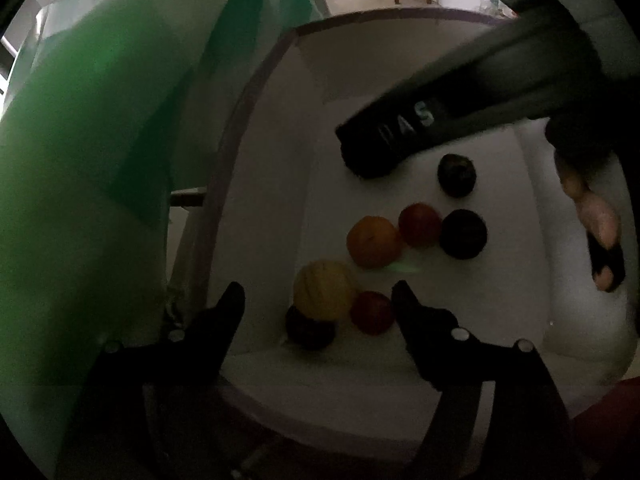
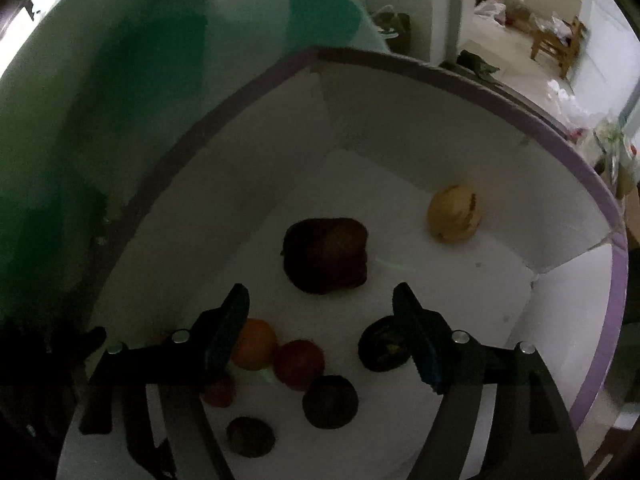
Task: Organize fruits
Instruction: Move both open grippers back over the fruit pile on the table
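Inside the bin: a white-walled container (image 2: pixel 400 92) with a purple rim holds all the fruit loose on its pale floor; the light is dim, so colours are only roughly legible.
Left gripper (image 1: pixel 318 298): jaws spread wide, holding nothing, hovering over the near cluster.
Right gripper (image 2: pixel 320 300): jaws also spread wide and empty; in the left view its dark body reaches in from the upper right.
Key relation, right side: the large dark red fruit (image 2: pixel 325 255) lies straight ahead of the right gripper, just beyond the fingertips and centred in the gap. It is blocky and lobed, slightly wider than tall, so its long axis runs across the opening.
Key relation, left side: the ribbed yellow fruit (image 1: pixel 324 290) sits between the left fingertips, with a small red fruit (image 1: pixel 372 312) touching its right side and a dark fruit (image 1: pixel 310 330) tucked under its near edge.
Nearer hand: each has its own candidate; which moves first I cannot tell.
Other fruit: an orange (image 2: pixel 256 344), round and matte; a red fruit (image 2: pixel 299 364) beside it; a tan fruit (image 2: pixel 454 214) well apart near the far wall.
Handling judgement: the round skins look smooth and may roll; crowded neighbours by the yellow fruit risk being nudged.
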`<state>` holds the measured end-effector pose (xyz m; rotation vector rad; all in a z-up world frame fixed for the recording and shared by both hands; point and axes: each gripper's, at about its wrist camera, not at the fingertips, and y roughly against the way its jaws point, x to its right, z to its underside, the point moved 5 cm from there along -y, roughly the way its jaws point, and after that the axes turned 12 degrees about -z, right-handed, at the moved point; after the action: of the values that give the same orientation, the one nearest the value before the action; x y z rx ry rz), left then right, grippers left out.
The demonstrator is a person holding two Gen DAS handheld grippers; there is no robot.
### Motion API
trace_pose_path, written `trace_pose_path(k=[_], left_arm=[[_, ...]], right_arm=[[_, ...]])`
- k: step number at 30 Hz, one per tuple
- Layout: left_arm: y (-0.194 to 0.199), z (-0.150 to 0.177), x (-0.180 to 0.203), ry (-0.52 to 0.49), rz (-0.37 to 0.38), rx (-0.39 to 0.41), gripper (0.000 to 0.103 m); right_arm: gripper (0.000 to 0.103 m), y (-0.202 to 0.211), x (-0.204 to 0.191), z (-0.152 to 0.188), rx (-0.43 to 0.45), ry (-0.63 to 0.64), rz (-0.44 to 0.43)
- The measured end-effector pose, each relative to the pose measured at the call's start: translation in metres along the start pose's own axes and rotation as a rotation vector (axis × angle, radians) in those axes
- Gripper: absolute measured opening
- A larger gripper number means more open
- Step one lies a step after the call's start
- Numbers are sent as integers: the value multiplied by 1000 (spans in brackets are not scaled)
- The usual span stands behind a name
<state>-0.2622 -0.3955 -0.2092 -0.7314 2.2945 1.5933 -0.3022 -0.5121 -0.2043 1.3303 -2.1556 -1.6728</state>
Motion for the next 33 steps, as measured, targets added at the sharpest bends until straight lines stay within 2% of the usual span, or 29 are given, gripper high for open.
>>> trace_pose_path(k=[5,13,15,17,22,23,27,29,33], left_arm=[[15,-3,-10,27,34,45,76],[76,-10,-13,65,80,169,76],[90,-10,-17,67,69,207,80],[108,-9,-25,80,46,257,91],[154,3,-66,189,-3,359,92],[162,6,-78,218,-22,374,94],[184,34,-146,339,-213,394,98],[183,60,-194,450,-303,359,100],[172,126,-289,708,-410,232,100]], right_arm=[[76,17,13,-4,27,-74,-19],[80,56,4,-24,72,-49,19],[80,70,-1,-27,99,-48,38],[80,85,-10,-32,126,-39,52],[86,120,-55,-49,218,60,61],[86,122,-71,-51,220,98,52],[87,115,-144,-46,203,246,9],[87,107,-184,-43,194,332,-31],[87,80,-279,-35,157,519,-134]])
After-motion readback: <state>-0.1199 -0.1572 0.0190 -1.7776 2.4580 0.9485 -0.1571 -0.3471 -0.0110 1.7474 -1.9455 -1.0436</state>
